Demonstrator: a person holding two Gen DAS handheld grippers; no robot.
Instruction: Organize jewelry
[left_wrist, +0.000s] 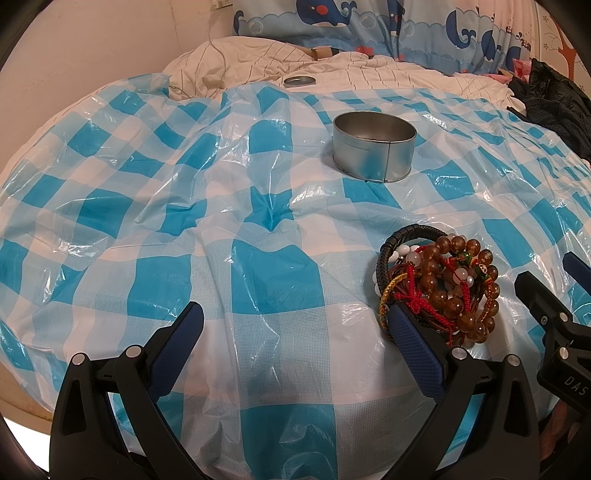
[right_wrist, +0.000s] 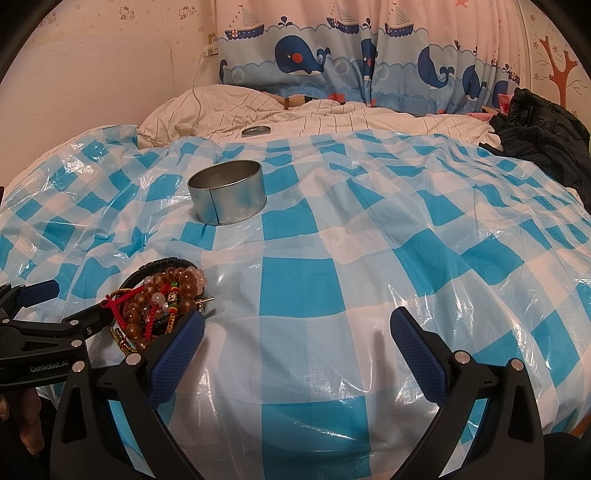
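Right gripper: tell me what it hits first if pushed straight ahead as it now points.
Probably only the checked plastic sheet. The open right gripper aims past the bracelet pile and round tin, both to its left; depth is unclear.

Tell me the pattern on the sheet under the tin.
Blue-and-white checks on the sheet, under the tin; clearest in the right wrist view.

Blue-and-white checked plastic sheet (left_wrist: 258, 280), silver tin (left_wrist: 373, 147), amber, white, red bracelets (left_wrist: 439, 284), whale-print curtain (right_wrist: 332, 62)
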